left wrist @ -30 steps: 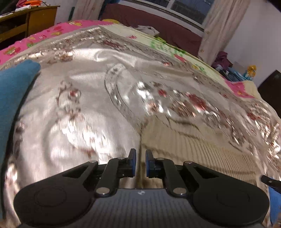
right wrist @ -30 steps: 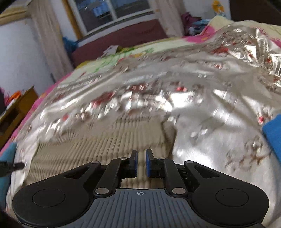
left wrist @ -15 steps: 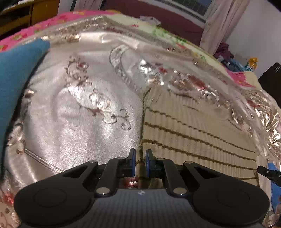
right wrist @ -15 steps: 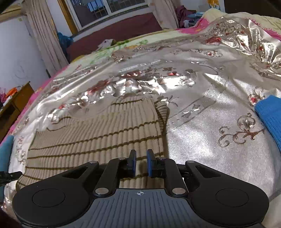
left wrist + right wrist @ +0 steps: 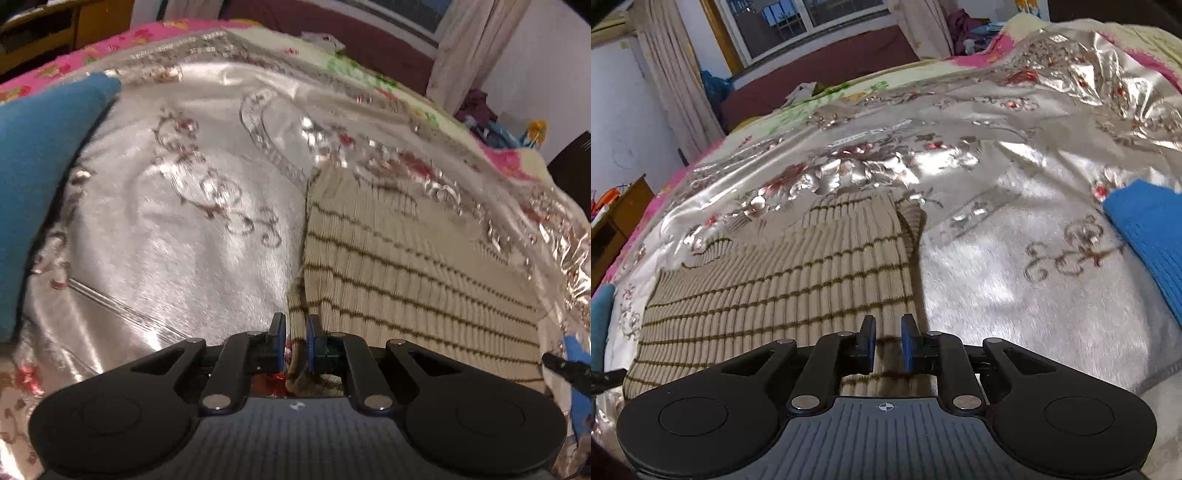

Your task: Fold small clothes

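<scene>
A beige ribbed sweater with thin brown stripes (image 5: 406, 280) (image 5: 783, 280) lies spread flat on the shiny silver bedspread (image 5: 177, 258) (image 5: 1015, 280). My left gripper (image 5: 295, 332) is at the sweater's near left corner and is shut on a bunched fold of the knit that rises between its blue pads. My right gripper (image 5: 888, 334) hovers over the sweater's near right edge. Its jaws stand a little apart, and the knit lies flat beneath them, not pinched. At the lower right of the left wrist view, the dark tip of one of the right gripper's fingers (image 5: 561, 367) shows.
A blue knit garment (image 5: 44, 166) lies on the bedspread to the left of the sweater, and another blue knit piece (image 5: 1145, 240) lies to its right. A flowered pink quilt (image 5: 122, 40), curtains and a window sit beyond the bed, with a wooden cabinet (image 5: 617, 221) at its side.
Both grippers have come lower and nearer over the bed, and the sweater now lies stretched out flat in front of them. The right gripper's jaws stand slightly wider than before.
</scene>
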Action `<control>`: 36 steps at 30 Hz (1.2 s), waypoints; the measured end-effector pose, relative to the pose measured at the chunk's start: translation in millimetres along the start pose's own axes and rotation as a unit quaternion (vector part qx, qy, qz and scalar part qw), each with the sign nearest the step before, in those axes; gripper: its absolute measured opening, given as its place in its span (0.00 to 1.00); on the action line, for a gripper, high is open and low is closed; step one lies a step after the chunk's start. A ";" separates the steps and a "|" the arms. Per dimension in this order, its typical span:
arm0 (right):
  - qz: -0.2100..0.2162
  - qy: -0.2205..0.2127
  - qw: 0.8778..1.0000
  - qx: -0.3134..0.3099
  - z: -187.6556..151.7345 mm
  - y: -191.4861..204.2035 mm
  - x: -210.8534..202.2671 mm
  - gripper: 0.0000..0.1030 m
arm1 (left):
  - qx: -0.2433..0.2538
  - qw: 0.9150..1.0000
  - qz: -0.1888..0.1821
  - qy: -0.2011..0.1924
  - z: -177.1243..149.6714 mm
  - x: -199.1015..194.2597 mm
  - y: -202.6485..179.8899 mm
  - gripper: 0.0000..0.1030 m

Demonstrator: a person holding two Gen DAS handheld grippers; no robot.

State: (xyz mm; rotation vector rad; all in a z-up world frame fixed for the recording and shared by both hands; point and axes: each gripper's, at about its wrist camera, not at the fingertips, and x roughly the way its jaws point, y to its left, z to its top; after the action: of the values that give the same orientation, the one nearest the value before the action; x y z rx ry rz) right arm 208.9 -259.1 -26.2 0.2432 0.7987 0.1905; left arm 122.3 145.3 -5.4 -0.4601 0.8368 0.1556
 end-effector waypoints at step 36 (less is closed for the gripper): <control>0.010 0.033 0.997 0.070 -15.4 -26.3 -1.8 0.26 | 0.060 0.998 0.014 0.019 -23.5 -4.0 -27.0 0.24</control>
State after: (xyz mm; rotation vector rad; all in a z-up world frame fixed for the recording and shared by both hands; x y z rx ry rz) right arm 198.5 -282.5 -42.9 0.3786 0.8772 0.1613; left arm 112.0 110.9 -7.0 -0.3390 0.8845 0.1215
